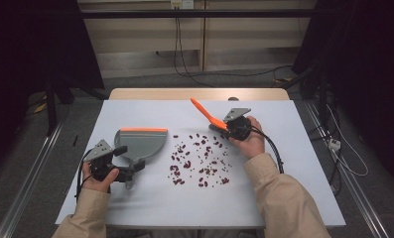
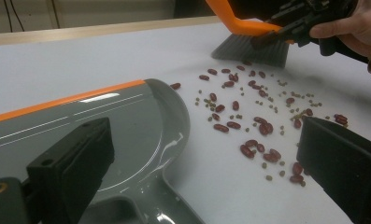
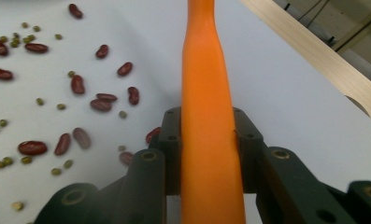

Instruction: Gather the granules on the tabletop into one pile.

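Bristles of the brush point(image 2: 251, 49) sit half-hidden behind the clamping right gripper point(image 3: 206, 135); left gripper point(image 2: 202, 163), jaws spread, frames the dustpan point(image 2: 127, 130).

No readable text, label, brand, number or sign appears anywhere: not on the grey dustpan point(image 1: 137, 143) with its orange edge, the orange-handled brush point(image 1: 208, 117), the plain white desk point(image 1: 294, 163) (scattered with beans), or the claws.
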### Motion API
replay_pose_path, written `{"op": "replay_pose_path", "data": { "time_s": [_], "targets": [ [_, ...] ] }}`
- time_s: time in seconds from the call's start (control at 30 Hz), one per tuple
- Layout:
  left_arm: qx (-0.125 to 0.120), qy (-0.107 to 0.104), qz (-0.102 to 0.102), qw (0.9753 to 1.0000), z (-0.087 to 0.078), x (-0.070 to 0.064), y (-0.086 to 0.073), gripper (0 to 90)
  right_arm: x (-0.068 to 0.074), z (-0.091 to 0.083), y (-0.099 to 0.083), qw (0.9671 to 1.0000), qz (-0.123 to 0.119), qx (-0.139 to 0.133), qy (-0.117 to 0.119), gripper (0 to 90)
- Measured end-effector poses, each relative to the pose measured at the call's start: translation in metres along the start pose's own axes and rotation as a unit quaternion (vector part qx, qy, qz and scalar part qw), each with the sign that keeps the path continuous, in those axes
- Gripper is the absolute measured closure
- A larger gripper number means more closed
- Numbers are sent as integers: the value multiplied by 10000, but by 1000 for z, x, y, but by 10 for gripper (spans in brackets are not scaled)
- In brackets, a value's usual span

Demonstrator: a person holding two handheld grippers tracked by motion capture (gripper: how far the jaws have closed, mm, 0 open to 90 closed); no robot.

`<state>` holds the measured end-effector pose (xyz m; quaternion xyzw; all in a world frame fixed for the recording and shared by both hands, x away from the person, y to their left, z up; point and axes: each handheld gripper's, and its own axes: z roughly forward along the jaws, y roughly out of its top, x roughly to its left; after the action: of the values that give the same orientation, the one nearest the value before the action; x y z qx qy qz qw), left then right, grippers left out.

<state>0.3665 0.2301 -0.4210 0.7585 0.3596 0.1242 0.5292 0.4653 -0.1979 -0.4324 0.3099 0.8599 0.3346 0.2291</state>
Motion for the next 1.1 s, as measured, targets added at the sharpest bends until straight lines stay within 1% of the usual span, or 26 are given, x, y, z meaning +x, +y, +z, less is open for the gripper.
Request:
{"op": "replay_pose_path", "data": {
  "time_s": [0.07, 0.13, 0.17, 0.2, 0.37, 0.4, 0.5, 0.53, 0.6, 0.63, 0.73, 0.77, 0.87, 0.93, 0.97, 1.03, 1.07, 1.1],
  "targets": [
    [-5, 5, 12, 10000, 0, 0, 0, 38, 2, -2, -1, 9999, -159, 21, 63, 715],
    [-20, 17, -1, 10000, 0, 0, 0, 38, 3, -3, -1, 9998, -153, 20, 105, 715],
    [-15, 16, 3, 10000, 0, 0, 0, 38, 6, -5, -1, 9993, -301, 35, 196, 715],
    [-7, 14, 8, 10000, 0, 0, 0, 38, 6, -5, -1, 9993, -301, 35, 196, 715],
    [-2, 26, -2, 10000, 0, 0, 0, 38, 11, -12, -4, 9980, -434, -1, 455, 715],
    [12, 29, 10, 10000, 0, 0, 0, 38, 11, -12, -4, 9980, -434, -1, 455, 715],
    [18, 17, 23, 10000, 1, 0, 0, 38, 13, -15, -7, 9971, -477, -41, 592, 714],
    [16, 17, 26, 10000, 1, 0, 0, 38, 16, -17, -7, 9963, -544, -10, 661, 714],
    [7, 22, 11, 10000, 1, 0, 0, 38, 16, -18, -7, 9961, -579, -8, 668, 714],
    [4, 25, 9, 10000, 1, 0, 0, 38, 18, -20, -8, 9957, -578, 3, 725, 714],
    [0, 23, 5, 10000, 1, 0, 0, 38, 23, -24, -9, 9948, -644, 1, 790, 714],
    [-7, 22, 4, 10000, 1, 0, 1, 38, 23, -24, -9, 9948, -644, 1, 790, 714],
    [-11, 24, 5, 10000, 1, 0, 1, 38, 25, -27, -11, 9941, -624, -19, 886, 714],
    [-24, 11, 11, 10000, 1, 0, 1, 38, 26, -29, -11, 9938, -566, -33, 961, 714],
    [-23, 4, 7, 10000, 2, 0, 1, 38, 27, -29, -11, 9934, -586, -27, 986, 715],
    [-6, 2, 28, 10000, 2, -1, 1, 38, 27, -31, -12, 9935, -499, -45, 1024, 715],
    [14, 15, 44, 10000, 2, -1, 1, 38, 27, -32, -12, 9934, -480, -73, 1042, 715],
    [15, 2, 48, 10000, 3, -1, 1, 38, 27, -33, -12, 9936, -517, -71, 999, 715]
  ]
}}
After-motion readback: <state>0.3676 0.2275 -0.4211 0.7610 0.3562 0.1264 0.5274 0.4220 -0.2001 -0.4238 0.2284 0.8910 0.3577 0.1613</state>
